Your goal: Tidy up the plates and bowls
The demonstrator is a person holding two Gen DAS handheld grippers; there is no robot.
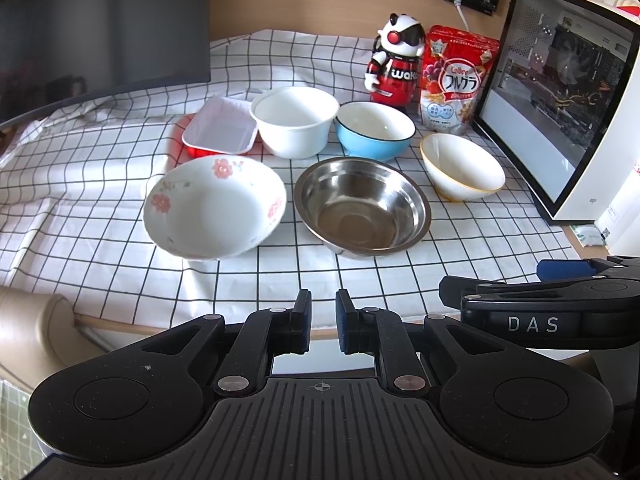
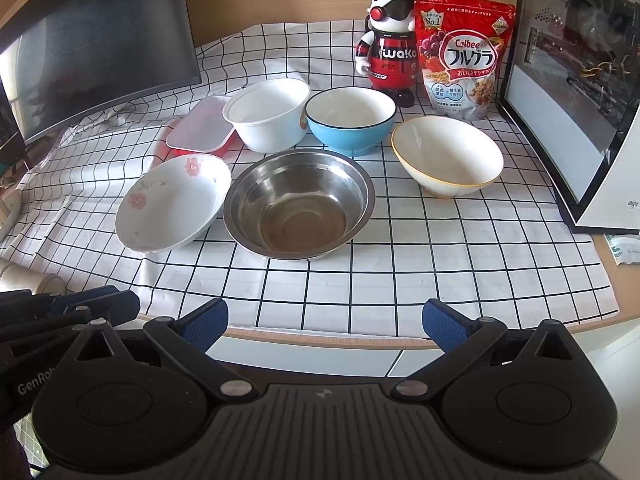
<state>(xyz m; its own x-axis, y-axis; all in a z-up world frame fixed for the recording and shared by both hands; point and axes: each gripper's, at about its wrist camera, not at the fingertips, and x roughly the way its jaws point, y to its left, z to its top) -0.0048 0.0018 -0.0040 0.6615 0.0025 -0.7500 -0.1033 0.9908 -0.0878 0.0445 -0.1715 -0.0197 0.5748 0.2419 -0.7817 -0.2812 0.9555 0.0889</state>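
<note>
Several dishes sit on the checked cloth: a flowered white bowl (image 1: 216, 206) (image 2: 174, 202), a steel bowl (image 1: 362, 206) (image 2: 298, 204), a white bowl with a yellow rim (image 1: 462, 168) (image 2: 447, 156), a blue bowl (image 1: 374, 130) (image 2: 351, 120), a white tub (image 1: 295, 121) (image 2: 267, 114) and a red tray (image 1: 219, 130) (image 2: 200, 130). My left gripper (image 1: 323, 322) hovers at the table's front edge, empty, jaws nearly closed with a narrow gap. My right gripper (image 2: 324, 326) is wide open and empty, also at the front edge, beside the left one.
A panda robot toy (image 1: 396, 64) (image 2: 388, 44) and a cereal bag (image 1: 456, 80) (image 2: 464, 56) stand at the back. A monitor (image 1: 100, 28) (image 2: 100, 52) is at the left, a glass-sided PC case (image 1: 560, 112) (image 2: 576, 92) at the right.
</note>
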